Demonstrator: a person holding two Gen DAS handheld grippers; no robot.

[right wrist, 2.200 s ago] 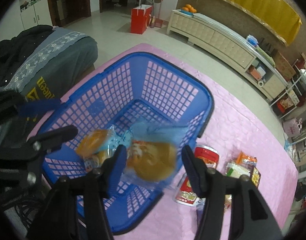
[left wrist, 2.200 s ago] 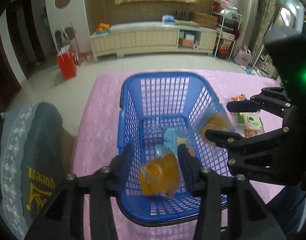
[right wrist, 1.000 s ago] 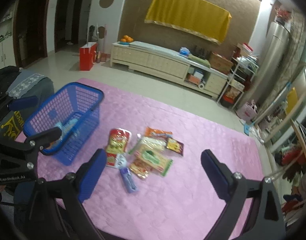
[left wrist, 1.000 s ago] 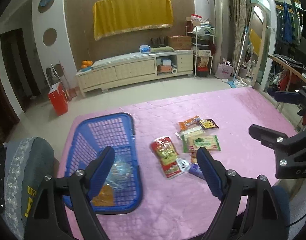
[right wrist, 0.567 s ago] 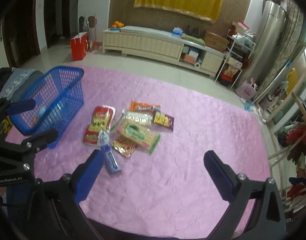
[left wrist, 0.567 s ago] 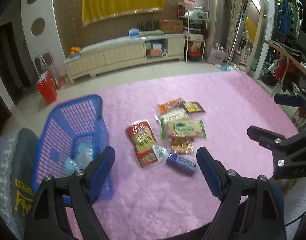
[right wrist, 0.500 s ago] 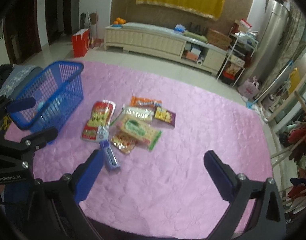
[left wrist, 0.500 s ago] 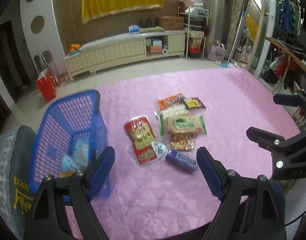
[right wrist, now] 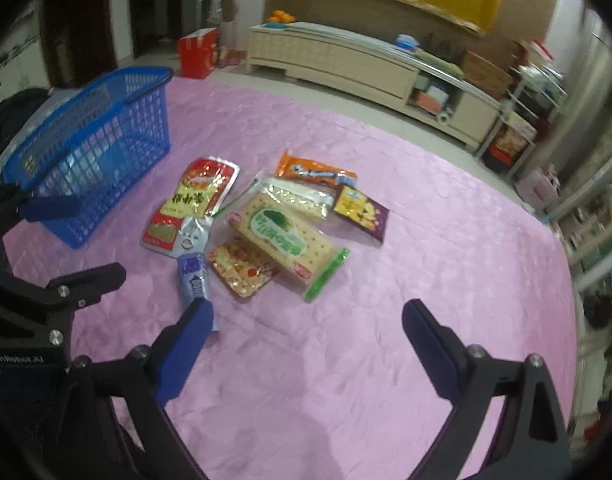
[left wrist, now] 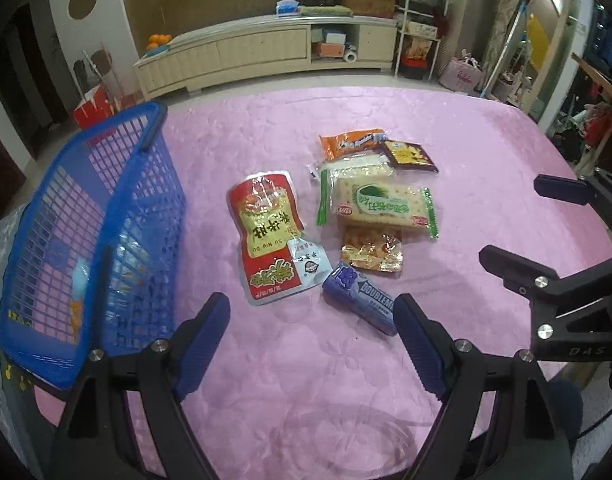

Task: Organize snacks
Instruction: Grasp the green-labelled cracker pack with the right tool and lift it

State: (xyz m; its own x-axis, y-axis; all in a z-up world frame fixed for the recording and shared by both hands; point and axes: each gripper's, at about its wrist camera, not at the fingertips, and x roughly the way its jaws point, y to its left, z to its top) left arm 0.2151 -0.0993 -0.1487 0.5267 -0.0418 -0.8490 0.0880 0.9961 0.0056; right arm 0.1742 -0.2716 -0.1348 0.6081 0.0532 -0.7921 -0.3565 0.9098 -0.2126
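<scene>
Lying just ahead of both sets of tongs, the loose snacks form one cluster on the pink tablecloth, with the blue basket off to their left and already holding a few packets. The left gripper stands wide with nothing between its jaws, and the right gripper is likewise spread wide and empty. Nearest of all is the purple gum pack: its long axis runs slantwise toward the left gripper's right finger, which hides its near end. In the right wrist view that pack lies just beyond the right gripper's left finger, so either hand looks close, the left probably better lined up. Its label reads "DOUBLEM…", likely Doublemint. Beside it, the red and yellow pouch carries Chinese characters and the letters "SU NIU DU". The green-trimmed cracker pack shows Chinese writing too. Print on the orange wrapper is too small to read.
</scene>
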